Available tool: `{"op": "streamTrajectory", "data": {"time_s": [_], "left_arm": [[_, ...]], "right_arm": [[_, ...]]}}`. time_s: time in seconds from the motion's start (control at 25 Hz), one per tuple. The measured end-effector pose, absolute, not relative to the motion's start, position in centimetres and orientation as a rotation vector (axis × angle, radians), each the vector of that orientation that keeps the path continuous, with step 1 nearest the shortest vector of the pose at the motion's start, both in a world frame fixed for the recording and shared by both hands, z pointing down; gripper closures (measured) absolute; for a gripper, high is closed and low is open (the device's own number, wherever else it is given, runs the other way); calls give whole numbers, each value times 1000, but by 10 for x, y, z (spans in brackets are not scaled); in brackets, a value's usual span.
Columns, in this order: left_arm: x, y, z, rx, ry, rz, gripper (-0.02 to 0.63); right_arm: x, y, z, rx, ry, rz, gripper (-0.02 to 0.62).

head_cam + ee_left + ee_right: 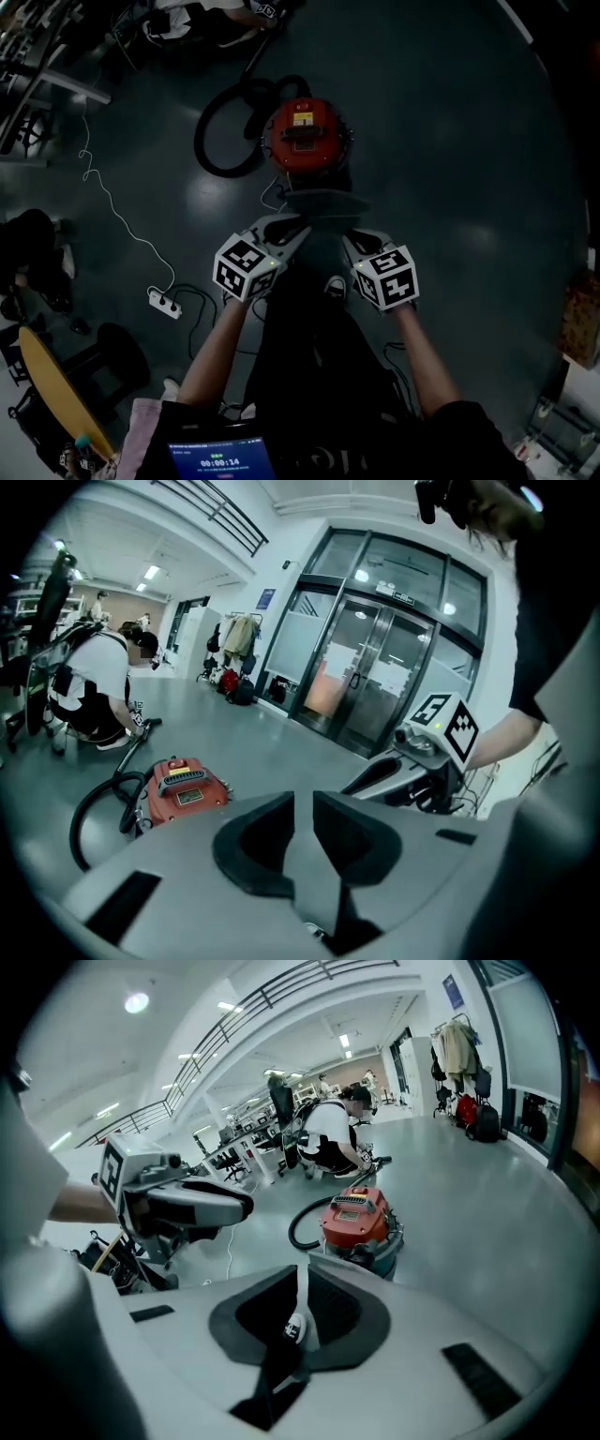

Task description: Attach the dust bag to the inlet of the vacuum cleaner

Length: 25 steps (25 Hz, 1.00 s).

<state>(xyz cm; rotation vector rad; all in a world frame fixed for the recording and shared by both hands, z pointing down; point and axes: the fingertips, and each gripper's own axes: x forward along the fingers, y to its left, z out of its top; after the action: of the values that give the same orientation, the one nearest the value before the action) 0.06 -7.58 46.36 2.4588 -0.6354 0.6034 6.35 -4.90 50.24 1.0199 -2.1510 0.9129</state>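
The only writing that reads is a timer, 00:00:14, on the screen point(220, 459) at the bottom edge of the head view. The vacuum point(305, 136) carries a yellow label point(302, 119) on its red top, but its print is too small to read, and so is the sign over the glass doors in the left gripper view. There is one vacuum with one black hose point(291, 1226) looped beside it, one power strip point(164, 303) on a white cable point(112, 211), one grey bag point(319, 200) and two grippers, each with a cube of black-and-white markers. The left gripper point(302, 799) is clenched on a thin grey fold of the bag, and the right gripper point(302, 1274) is clenched on the bag's other side. The bag hangs stretched between them, up off the floor, on the near side of the vacuum and apart from it. One person point(328, 1138) in a white shirt crouches beyond the vacuum. The head view is dark. The bag's opening and the vacuum's inlet cannot be made out, and the bag's edge cuts off the vacuum's base in the right gripper view. A shoe point(335, 286) shows between the forearms
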Motion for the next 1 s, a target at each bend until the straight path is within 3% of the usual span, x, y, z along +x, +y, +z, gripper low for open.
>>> {"op": "streamTrajectory", "data": {"time_s": [0.64,1.0], "left_arm": [[-50,120,352,2374,-839,457,576],[-89,249,309,2413,-882,382,583]], "right_arm": [[34,101,398,1125,-2208,922,548],[-8,241,347,1184,-2235,862,548]]}}
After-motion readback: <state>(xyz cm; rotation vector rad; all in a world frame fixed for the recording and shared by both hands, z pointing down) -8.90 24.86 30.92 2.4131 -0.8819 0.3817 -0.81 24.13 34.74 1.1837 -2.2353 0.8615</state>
